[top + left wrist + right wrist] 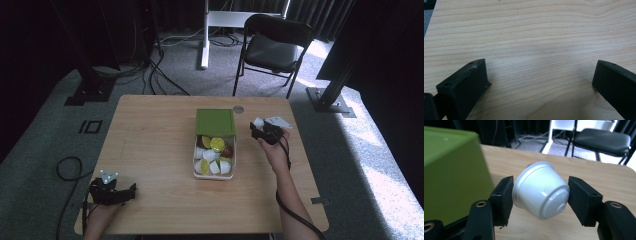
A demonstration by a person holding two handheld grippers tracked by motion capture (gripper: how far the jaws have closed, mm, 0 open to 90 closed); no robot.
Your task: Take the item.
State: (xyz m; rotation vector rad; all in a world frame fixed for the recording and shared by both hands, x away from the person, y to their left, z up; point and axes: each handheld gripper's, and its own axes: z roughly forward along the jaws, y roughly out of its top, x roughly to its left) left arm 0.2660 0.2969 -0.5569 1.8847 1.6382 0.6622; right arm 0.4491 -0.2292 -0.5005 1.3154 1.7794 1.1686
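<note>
A white box (213,175) with its green lid (215,122) tipped open at the back sits mid-table and holds several capsules, white, yellow-green and brown. My right gripper (260,129) hovers just right of the lid and is shut on a white capsule (541,193), which lies tilted between the jaws with its base toward the camera. The green lid (451,172) stands close on that view's left. My left gripper (131,191) rests near the table's front left corner, its jaws wide apart over bare wood (536,50).
A black folding chair (275,47) and a white stand leg (204,35) are beyond the table's far edge. Cables run over the grey floor at left. A small round grommet (238,109) marks the table behind the lid.
</note>
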